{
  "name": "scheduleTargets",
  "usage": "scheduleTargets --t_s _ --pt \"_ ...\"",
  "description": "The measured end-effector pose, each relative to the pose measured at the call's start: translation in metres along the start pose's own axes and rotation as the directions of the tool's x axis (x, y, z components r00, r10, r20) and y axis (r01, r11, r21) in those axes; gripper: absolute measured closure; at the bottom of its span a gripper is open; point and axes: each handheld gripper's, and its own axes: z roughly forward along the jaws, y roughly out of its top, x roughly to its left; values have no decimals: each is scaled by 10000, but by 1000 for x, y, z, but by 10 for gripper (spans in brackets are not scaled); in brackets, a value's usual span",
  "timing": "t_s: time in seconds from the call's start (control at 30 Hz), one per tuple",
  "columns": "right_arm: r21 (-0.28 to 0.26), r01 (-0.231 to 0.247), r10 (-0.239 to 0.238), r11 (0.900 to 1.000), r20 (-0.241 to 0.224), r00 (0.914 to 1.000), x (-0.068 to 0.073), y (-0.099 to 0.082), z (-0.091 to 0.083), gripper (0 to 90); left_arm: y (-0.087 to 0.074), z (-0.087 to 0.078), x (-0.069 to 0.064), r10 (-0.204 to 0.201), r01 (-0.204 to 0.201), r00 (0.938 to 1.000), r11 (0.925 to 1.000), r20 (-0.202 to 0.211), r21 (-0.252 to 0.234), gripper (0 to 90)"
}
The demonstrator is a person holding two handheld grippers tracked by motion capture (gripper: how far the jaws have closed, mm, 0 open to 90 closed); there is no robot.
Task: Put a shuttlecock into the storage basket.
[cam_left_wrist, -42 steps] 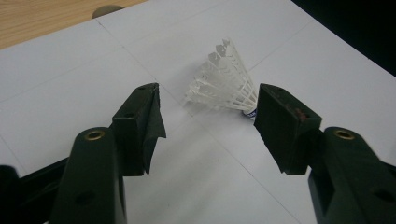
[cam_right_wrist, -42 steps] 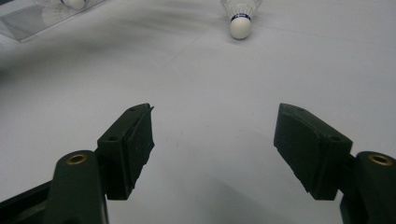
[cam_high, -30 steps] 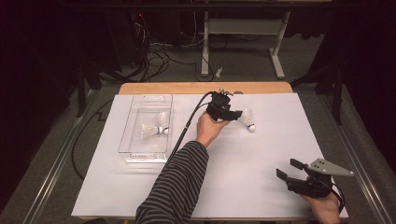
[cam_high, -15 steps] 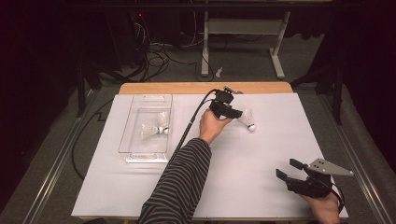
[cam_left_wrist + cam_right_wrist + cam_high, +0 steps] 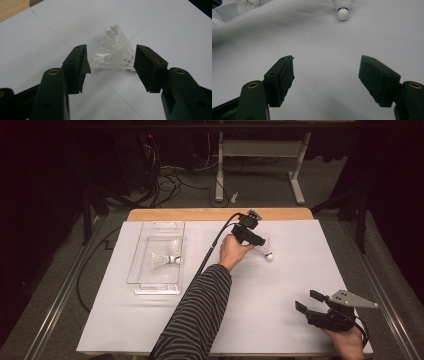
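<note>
step: left hand-held gripper (image 5: 111, 68) is lining up on the loose shuttlecock (image 5: 115, 52) lying on the white desk (image 5: 280, 285), well right of the clear tray (image 5: 150, 282)

grip state: jaws spread, feathers sit between the pads, nothing pinched yet. They've just been shifting width a bit.

how I'd do it: close gently on the skirt near the cork, those feathers crush easily

goal, I guess: drop it beside the other shuttlecock (image 5: 164, 260) in the tray

right hand-held gripper (image 5: 327, 80): open, holding nothing, parked well away from the tray
</note>
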Motion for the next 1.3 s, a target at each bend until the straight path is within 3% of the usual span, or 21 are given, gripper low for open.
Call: scheduleTargets --t_s 0.67,1.3 --pt "10 -1 1 10000 -52 10000 0 0 1 288 0 14 6 -401 415 9976 9988 562 -246 454" --pt "45 70 -69 10000 -68 10000 0 0 1 288 -3 16 5 -138 139 9966 9999 815 -14 603"
